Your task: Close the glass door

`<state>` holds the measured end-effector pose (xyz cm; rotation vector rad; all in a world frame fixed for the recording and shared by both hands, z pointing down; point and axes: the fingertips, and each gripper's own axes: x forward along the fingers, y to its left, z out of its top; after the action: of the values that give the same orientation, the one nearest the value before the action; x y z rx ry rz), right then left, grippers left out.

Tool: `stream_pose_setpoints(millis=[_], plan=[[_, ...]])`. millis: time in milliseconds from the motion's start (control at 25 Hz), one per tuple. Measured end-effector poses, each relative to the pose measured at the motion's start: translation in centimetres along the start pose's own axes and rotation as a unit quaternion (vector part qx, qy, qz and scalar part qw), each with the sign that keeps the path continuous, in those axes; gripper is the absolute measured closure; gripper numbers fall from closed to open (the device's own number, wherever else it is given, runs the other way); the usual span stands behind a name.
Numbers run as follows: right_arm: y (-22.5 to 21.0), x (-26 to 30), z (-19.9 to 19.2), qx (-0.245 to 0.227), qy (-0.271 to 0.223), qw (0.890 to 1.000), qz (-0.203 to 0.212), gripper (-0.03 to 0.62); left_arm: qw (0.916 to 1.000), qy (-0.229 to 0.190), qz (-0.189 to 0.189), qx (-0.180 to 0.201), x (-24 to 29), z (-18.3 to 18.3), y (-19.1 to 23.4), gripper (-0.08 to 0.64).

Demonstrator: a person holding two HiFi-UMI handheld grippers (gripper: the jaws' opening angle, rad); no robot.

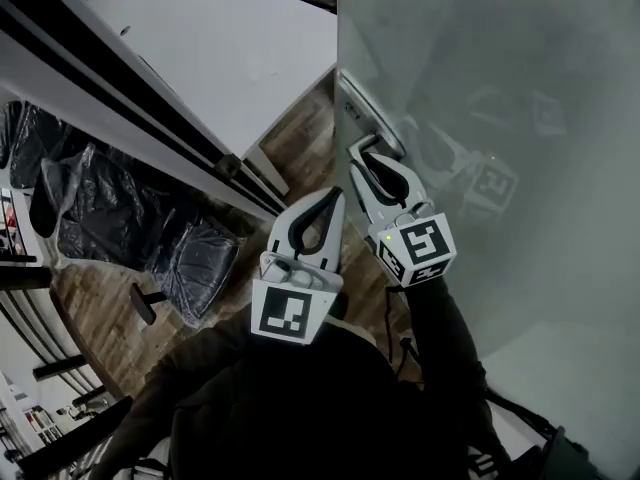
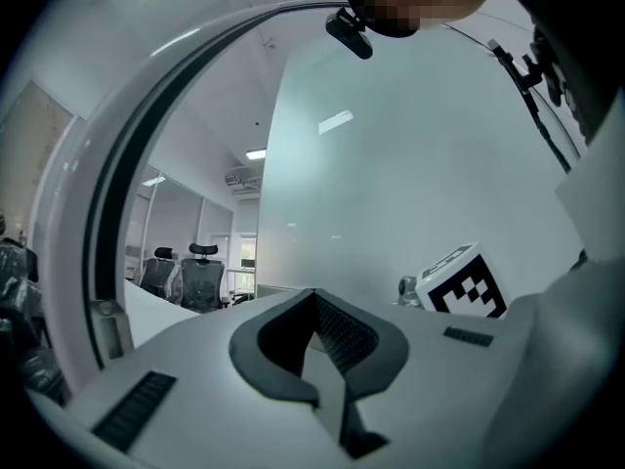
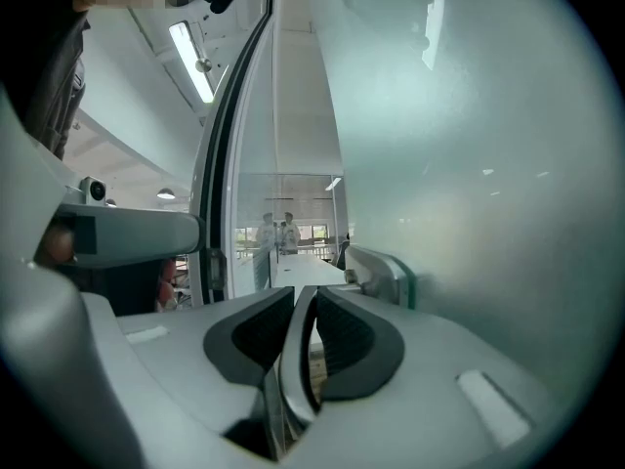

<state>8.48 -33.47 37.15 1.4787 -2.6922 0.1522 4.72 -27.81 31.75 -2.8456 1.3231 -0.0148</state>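
Left gripper (image 1: pixel 334 197) clenched empty, right gripper (image 1: pixel 362 150) clamped on curved metal handle (image 3: pixel 291 360) of smooth frosted glass door (image 1: pixel 500 118)

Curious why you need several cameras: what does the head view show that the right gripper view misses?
Only the head view: wrapped chairs and both grippers' marker cubes from above. Only the right gripper view: the right gripper shut on a thin metal strip, seemingly the handle, and people beyond the doorway. Both: the glass door and handle.
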Motion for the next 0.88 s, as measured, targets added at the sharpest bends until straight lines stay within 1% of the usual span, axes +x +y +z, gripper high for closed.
stream_pose_setpoints(millis=[160,320,480,600,880], plan=[[3.0,-0.4,-0.2,-0.003,0.001,1.000,0.015,0.520,0.9997,0.007,0.022,0.002,-3.8,0.1,-0.7,0.563],[5.8,-0.6,-0.2,-0.003,0.004,0.999,0.031,0.520,0.9986,0.004,0.053,0.006,-6.9,0.8,0.2,0.563],[8.8,-0.9,0.0,-0.005,0.002,0.999,0.047,0.520,0.9976,0.008,0.068,0.009,-10.0,1.1,0.8,0.563],[11.1,-1.1,-0.1,-0.008,0.003,0.998,0.059,0.520,0.9964,0.002,0.084,0.011,-12.2,1.6,1.9,0.563],[15.6,-2.0,-0.2,-0.017,0.004,0.997,0.071,0.522,0.9966,-0.010,0.080,0.015,-15.9,2.9,2.5,0.563]])
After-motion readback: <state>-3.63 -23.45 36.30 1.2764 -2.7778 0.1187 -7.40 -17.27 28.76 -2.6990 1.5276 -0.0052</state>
